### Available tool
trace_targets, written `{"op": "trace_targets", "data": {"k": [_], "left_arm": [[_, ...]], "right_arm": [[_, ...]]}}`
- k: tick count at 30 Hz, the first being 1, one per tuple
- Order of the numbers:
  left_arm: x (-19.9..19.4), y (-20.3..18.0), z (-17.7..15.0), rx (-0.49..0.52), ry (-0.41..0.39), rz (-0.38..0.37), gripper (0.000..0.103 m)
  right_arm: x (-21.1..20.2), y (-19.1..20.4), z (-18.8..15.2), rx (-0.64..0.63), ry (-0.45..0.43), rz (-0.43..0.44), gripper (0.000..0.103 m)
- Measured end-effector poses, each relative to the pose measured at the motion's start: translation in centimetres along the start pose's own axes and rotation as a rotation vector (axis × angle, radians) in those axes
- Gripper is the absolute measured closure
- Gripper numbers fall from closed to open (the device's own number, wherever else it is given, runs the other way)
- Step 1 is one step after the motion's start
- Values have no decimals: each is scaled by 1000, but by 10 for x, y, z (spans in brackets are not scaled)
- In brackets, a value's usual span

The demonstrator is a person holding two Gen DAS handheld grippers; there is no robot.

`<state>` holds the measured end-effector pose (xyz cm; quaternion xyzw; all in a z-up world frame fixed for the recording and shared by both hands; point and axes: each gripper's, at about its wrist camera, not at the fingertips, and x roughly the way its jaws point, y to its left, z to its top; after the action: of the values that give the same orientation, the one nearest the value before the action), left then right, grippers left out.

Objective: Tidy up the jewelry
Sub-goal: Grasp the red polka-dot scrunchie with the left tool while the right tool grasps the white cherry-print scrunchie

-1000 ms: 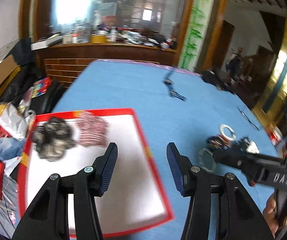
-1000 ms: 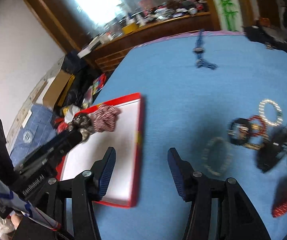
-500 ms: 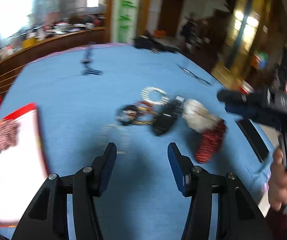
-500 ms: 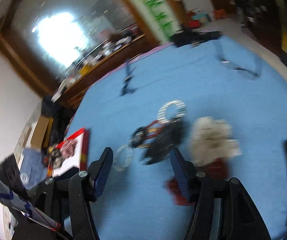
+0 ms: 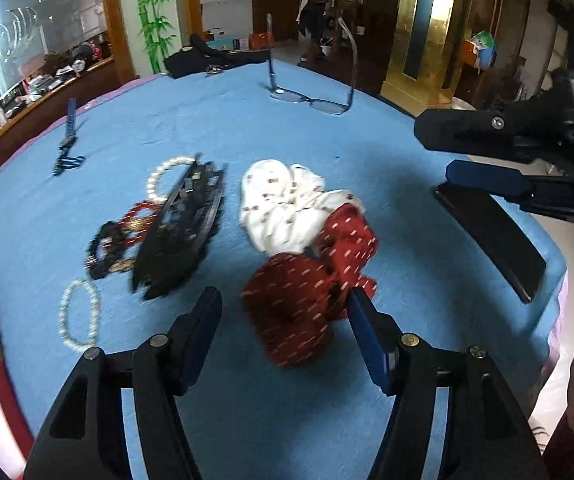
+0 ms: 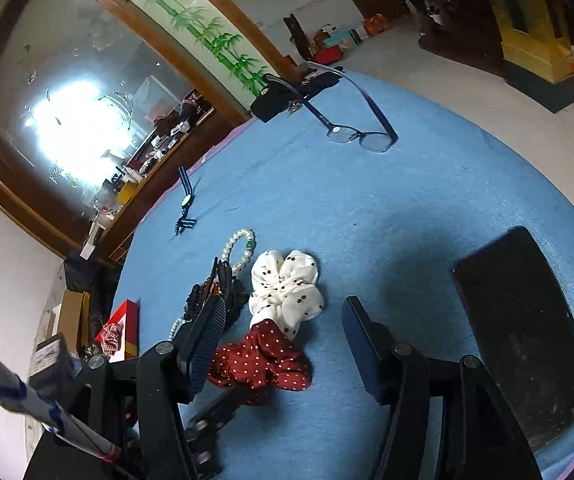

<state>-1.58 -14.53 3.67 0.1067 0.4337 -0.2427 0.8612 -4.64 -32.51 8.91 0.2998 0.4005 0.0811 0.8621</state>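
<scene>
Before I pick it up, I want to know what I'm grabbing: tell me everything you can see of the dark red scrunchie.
The dark red scrunchie is gathered, soft-looking fabric with small white dots, bunched into crumpled folds. It lies flat on the blue tablecloth, and its far end touches the white dotted scrunchie. The black comb-like hair clip lies apart to its left. The left claw hangs open over its near end; in the left wrist view nothing grips it.
</scene>
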Motion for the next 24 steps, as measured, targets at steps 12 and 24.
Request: {"op": "trace_targets", "data": {"k": [12,24], "left_arm": [[-35,16,-19,-49,-53,-54,89],[-77,72,-47,-151,-125,-19,89]], "right_arm": [[41,5,-1,-24,87,-50,37],[109,40,-17,-167,196,-164,89]]}}
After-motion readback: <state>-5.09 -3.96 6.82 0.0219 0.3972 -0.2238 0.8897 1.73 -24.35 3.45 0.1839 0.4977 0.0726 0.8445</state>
